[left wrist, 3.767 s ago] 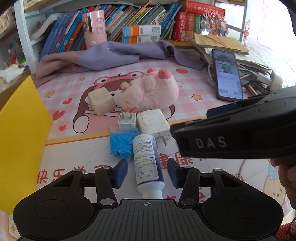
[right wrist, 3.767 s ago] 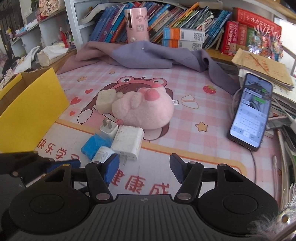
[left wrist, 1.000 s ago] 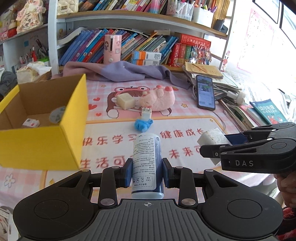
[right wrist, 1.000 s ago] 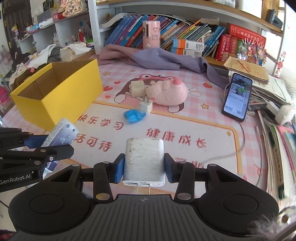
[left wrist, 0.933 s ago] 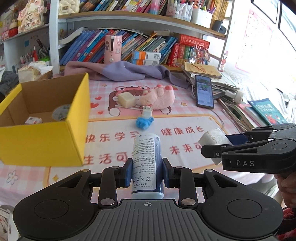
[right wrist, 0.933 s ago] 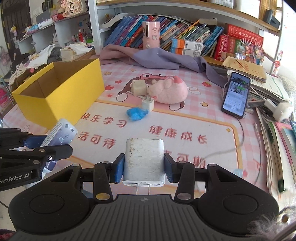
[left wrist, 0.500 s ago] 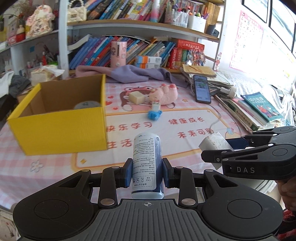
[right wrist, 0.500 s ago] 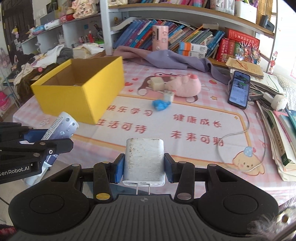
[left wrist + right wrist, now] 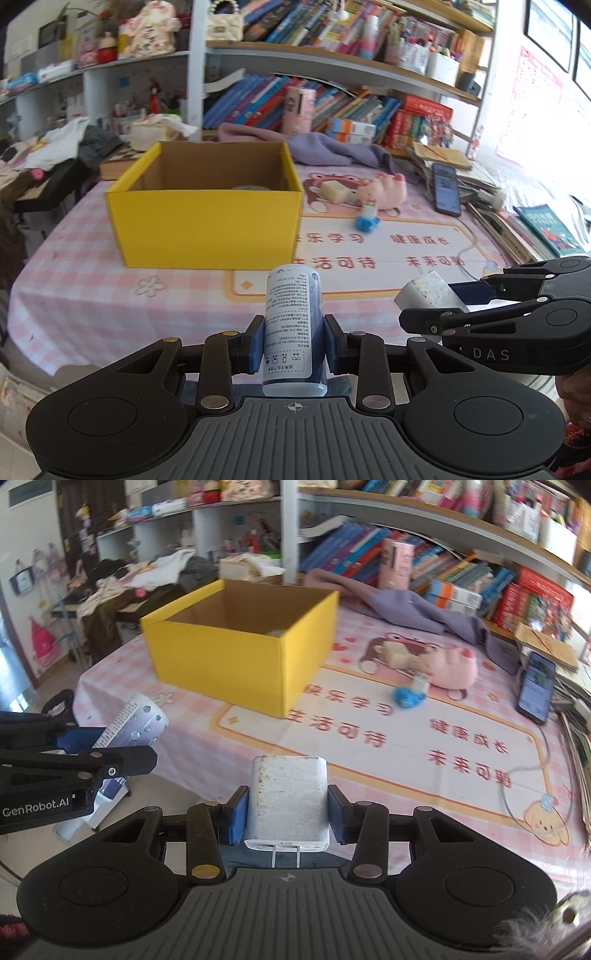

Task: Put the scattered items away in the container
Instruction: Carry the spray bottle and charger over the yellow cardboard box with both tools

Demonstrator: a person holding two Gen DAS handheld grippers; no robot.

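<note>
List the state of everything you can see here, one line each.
Left gripper: shut on the bottle, held off the table.
Right gripper: shut on the charger, prongs toward the camera.
Box: open-topped, upright.
Phone: screen lit, lying flat.
Plush: lying on the mat.

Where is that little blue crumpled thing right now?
In both views the blue crumpled thing lies on the pink table mat, right of the yellow box, touching a small white plug just before the pink plush toy.
</note>
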